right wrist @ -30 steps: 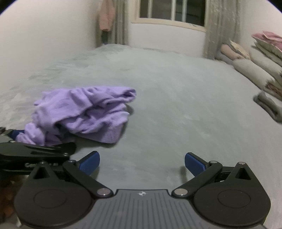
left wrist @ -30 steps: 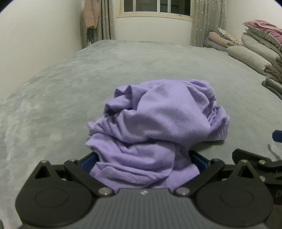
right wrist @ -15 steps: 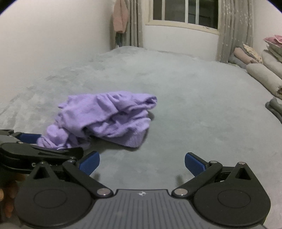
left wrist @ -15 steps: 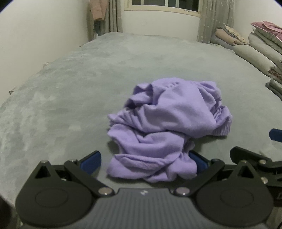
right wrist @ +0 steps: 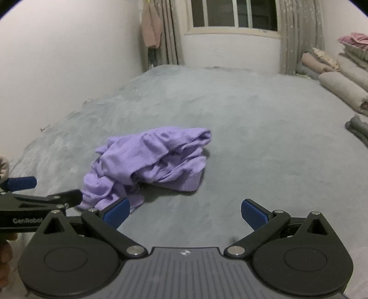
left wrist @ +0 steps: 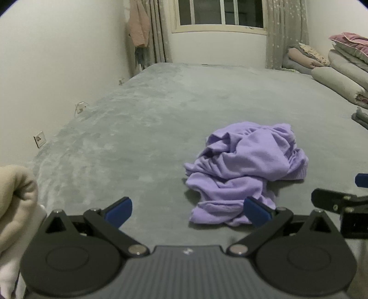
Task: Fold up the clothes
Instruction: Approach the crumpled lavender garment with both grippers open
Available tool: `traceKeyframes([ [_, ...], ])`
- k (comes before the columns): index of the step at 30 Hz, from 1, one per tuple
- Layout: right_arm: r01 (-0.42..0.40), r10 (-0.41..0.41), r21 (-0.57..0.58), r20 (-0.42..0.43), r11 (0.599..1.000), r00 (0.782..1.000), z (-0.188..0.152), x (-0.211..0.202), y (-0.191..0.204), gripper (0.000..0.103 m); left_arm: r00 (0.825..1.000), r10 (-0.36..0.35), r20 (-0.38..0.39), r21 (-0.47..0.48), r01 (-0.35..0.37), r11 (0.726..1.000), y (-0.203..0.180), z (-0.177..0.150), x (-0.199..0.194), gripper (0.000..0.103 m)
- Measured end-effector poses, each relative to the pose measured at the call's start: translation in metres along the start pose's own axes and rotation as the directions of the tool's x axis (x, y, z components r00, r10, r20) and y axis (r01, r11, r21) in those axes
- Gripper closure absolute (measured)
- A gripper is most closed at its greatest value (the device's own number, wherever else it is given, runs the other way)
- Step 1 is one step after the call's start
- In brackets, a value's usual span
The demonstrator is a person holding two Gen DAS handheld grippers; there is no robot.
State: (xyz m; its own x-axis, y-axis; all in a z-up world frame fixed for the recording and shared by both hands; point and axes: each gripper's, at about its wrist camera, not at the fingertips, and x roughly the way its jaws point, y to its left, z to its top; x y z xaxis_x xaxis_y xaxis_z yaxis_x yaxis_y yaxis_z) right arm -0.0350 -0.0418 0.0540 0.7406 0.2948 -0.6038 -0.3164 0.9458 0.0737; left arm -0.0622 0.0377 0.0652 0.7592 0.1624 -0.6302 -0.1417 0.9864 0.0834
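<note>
A crumpled purple garment point(left wrist: 246, 170) lies in a heap on the grey bed cover point(left wrist: 149, 128). In the left wrist view it sits ahead and to the right; my left gripper point(left wrist: 187, 210) is open and holds nothing, its right blue pad just in front of the heap's near edge. In the right wrist view the purple garment point(right wrist: 151, 161) lies ahead and to the left. My right gripper point(right wrist: 185, 212) is open and holds nothing, with its left pad beside the heap's near corner. The left gripper's fingers point(right wrist: 20, 184) show at that view's left edge.
Folded quilts and pillows point(left wrist: 340, 69) are stacked along the right side of the bed. A white wall point(left wrist: 57, 69) runs along the left, with a socket point(left wrist: 39, 139). A window and curtains point(left wrist: 220, 16) stand at the far end. A beige sleeve point(left wrist: 16, 195) shows at lower left.
Both grippers have pulled back and risen from the purple garment. The left gripper, which had the heap between its fingers a second ago, now stands behind it and further left.
</note>
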Motion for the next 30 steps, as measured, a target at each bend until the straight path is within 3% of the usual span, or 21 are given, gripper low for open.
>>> traceKeyframes([
  [30, 0.041, -0.041, 0.008, -0.015, 0.999, 0.999, -0.0021, 0.0018, -0.002, 0.0, 0.999, -0.026, -0.023, 0.015, 0.027, 1.0, -0.0079, -0.0041, -0.0021, 0.0],
])
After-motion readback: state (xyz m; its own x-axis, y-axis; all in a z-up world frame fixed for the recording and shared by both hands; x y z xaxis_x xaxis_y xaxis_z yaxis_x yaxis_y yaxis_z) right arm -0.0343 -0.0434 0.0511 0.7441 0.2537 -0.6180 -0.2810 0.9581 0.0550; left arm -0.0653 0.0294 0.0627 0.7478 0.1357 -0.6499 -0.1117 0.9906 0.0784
